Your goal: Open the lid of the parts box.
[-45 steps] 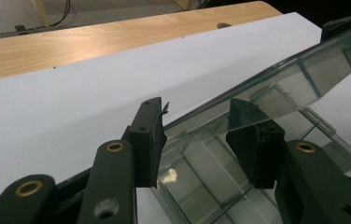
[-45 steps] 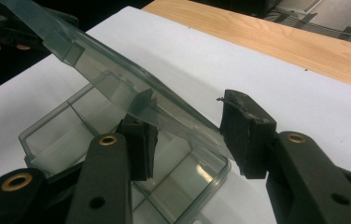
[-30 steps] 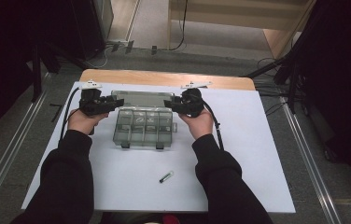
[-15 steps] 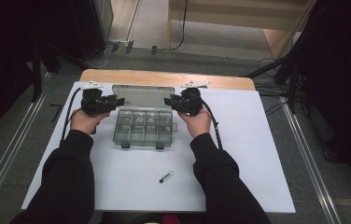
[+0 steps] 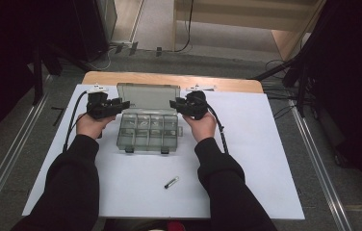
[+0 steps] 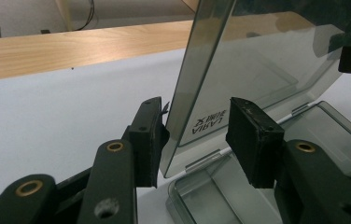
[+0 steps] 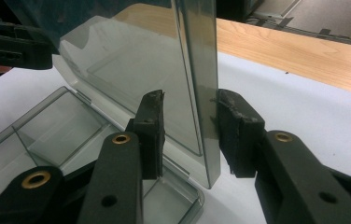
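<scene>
A smoky clear compartment box [image 5: 146,132] sits on the white sheet with its lid [image 5: 148,96] raised at the back. My left gripper [image 5: 121,103] is at the lid's left edge and my right gripper [image 5: 174,103] at its right edge. In the left gripper view the lid [image 6: 257,56] stands between the open jaws of my left gripper [image 6: 197,116]. One pad [image 6: 148,135] touches its edge and the other stays apart. In the right gripper view the lid's side wall [image 7: 197,70] sits between the jaws of my right gripper [image 7: 192,107], with a thin gap at one pad [image 7: 150,130].
A small dark cylinder [image 5: 171,182] lies on the white sheet [image 5: 265,159] in front of the box, between the forearms. A wooden table edge [image 5: 169,79] runs behind the lid. Metal rails [image 5: 314,159] flank the table on the floor.
The lid's top edge reaches a little higher in the high view than a second ago. Both hands have barely shifted.
</scene>
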`<act>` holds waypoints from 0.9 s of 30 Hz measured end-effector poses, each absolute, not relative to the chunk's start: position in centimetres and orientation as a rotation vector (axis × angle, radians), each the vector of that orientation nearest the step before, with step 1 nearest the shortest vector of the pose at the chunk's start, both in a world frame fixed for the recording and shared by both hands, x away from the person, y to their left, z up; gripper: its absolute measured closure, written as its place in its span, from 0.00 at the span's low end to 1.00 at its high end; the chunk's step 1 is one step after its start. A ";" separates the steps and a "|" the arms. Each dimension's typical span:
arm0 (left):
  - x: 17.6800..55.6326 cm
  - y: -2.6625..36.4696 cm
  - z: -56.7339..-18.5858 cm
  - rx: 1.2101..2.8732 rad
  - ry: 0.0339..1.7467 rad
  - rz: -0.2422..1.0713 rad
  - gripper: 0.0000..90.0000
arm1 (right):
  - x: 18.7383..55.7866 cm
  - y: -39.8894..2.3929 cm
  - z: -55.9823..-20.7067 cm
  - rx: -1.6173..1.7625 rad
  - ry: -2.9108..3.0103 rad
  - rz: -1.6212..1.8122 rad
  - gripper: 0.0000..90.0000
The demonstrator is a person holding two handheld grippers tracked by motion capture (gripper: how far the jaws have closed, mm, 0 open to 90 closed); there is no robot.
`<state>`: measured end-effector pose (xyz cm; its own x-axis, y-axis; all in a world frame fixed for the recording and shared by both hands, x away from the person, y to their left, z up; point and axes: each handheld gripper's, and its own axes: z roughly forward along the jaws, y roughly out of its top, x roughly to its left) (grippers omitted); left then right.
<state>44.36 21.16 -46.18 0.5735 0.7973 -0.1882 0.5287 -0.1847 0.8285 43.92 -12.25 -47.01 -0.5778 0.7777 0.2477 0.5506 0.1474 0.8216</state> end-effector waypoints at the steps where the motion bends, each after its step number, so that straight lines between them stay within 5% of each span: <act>1: 44.4 21.1 -46.2 1.858 1.078 0.362 0.61 | 44.0 -12.2 -47.0 1.303 2.185 1.400 0.72; 27: 45.1 20.5 -47.9 1.856 1.062 0.439 0.61 | 44.9 -11.8 -48.9 1.392 2.176 1.341 0.74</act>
